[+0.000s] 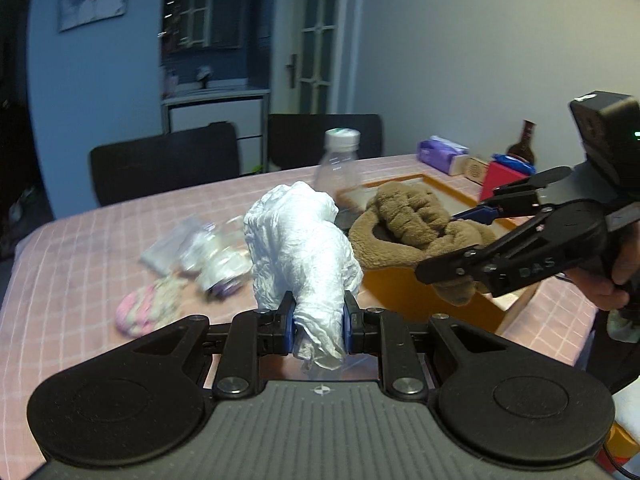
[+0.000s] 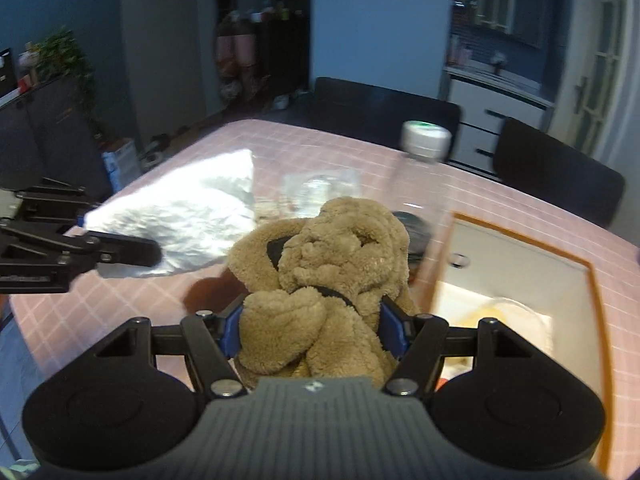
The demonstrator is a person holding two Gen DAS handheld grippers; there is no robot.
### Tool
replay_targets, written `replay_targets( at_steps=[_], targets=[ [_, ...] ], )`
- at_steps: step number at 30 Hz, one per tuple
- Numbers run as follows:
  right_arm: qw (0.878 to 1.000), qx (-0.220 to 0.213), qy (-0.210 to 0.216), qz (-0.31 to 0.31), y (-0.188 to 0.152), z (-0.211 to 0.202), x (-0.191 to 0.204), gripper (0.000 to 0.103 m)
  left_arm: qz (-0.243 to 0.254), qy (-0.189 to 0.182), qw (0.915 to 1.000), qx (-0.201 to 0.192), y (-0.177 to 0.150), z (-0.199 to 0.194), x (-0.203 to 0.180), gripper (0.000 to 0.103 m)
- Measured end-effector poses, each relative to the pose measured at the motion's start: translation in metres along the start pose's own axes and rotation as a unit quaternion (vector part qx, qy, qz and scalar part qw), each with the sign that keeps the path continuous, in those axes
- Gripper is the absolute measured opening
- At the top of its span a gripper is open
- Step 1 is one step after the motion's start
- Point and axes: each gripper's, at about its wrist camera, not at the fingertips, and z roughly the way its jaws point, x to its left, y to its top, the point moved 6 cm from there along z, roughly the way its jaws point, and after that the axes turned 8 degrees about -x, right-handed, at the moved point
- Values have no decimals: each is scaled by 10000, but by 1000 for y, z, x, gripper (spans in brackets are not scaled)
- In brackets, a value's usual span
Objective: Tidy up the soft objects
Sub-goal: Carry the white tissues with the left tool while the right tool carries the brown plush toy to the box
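I am looking at my left gripper (image 1: 319, 320): matte black linkage arms, blue pads on the fingertips (image 1: 289, 320), silver screw heads at the pivots, two round black discs flanking a ribbed grey plate bearing a small white emblem. My right gripper (image 2: 314, 320) is showing the same build. Seen from the left, its side is carrying raised letters reading DAS, a boxy black camera block with a green light, and my bare-skinned hand (image 1: 616, 276) on the grip

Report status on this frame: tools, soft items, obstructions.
Left tool shut on white bag. Right tool shut on brown plush. Clear bottle stands near orange box.
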Motion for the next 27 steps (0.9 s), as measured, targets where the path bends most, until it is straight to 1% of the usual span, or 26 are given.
replay_targets(
  at_steps=[3, 5, 7, 10, 14, 17, 21, 24, 27],
  targets=[
    [9996, -3, -199, 189, -5, -7, -24, 66, 256, -84, 9996, 12, 9, 14, -21, 24],
    [9993, 22, -319, 203, -10, -11, -39, 66, 354, -167, 9992, 32, 13, 22, -32, 24],
    [9987, 116, -454, 207, -14, -12, -50, 66, 475, -262, 9985, 42, 18, 32, -46, 24],
    [9978, 264, -573, 209, -22, -10, -73, 66, 786, -329, 9963, 70, 25, 49, -67, 24],
    [9967, 440, -654, 166, -32, -10, -105, 66, 1091, -524, 9924, 222, 33, 77, -91, 24],
    [9955, 552, -766, 37, -36, -11, -121, 67, 1185, -665, 9899, 392, 38, 101, -102, 24],
    [9943, 692, -772, -227, -38, -10, -138, 67, 1431, -624, 9861, 560, 46, 130, -113, 24],
    [9928, 811, -734, -479, -37, -6, -143, 67, 1583, -628, 9822, 789, 48, 154, -120, 24],
    [9901, 904, -793, -719, -32, 2, -150, 68, 1871, -454, 9763, 986, 46, 176, -124, 24]
  ],
)
